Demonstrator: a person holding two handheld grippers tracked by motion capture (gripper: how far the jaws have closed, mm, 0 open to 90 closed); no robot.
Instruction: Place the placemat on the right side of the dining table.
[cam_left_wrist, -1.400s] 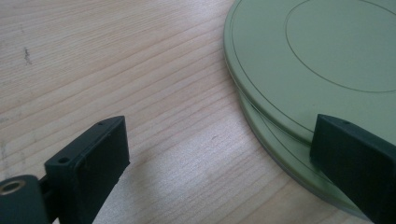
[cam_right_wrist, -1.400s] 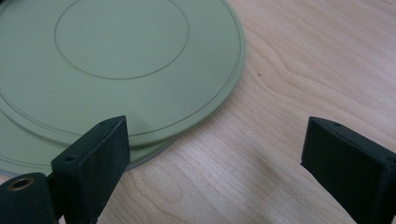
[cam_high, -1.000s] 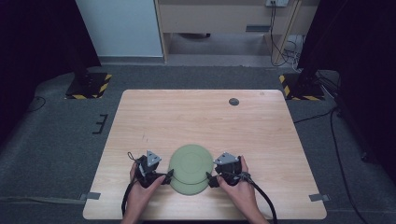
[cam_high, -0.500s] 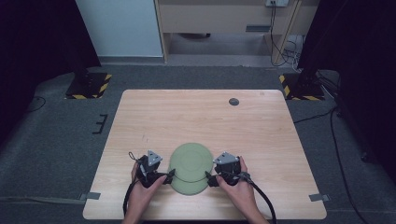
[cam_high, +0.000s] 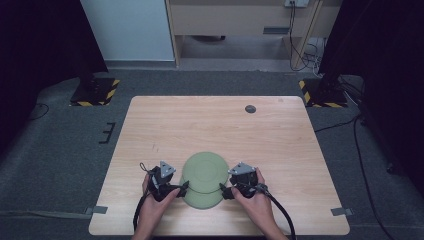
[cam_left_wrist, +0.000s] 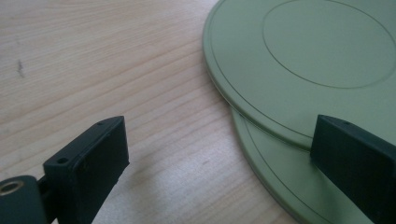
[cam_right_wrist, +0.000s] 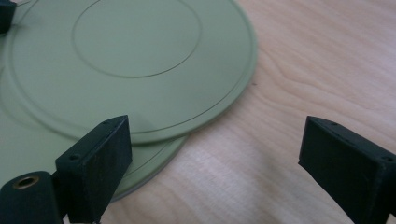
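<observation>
Two flat, round, pale green plastic plates are stacked near the front edge of the light wooden table (cam_high: 210, 120), the upper green plate (cam_high: 205, 169) being offset toward the far side so that a crescent of the lower green plate (cam_high: 202, 199) is exposed at the near side. The left gripper (cam_high: 181, 188) is positioned at the left rim of the stack and the right gripper (cam_high: 226, 190) at the right rim, each held low by a hand. In the left gripper view, the jaws are seen wide apart, one over bare wood and the other over the overlapping rims; nothing is clasped. In the right gripper view, the jaws are likewise spread wide and empty, one over the plates' edges, the other over the table. The flanking placement is judged to serve a two-sided approach, the offset leaving each rim accessible for separation. A small dark round disc (cam_high: 250, 109) is noted near the far edge, well apart from the work.
</observation>
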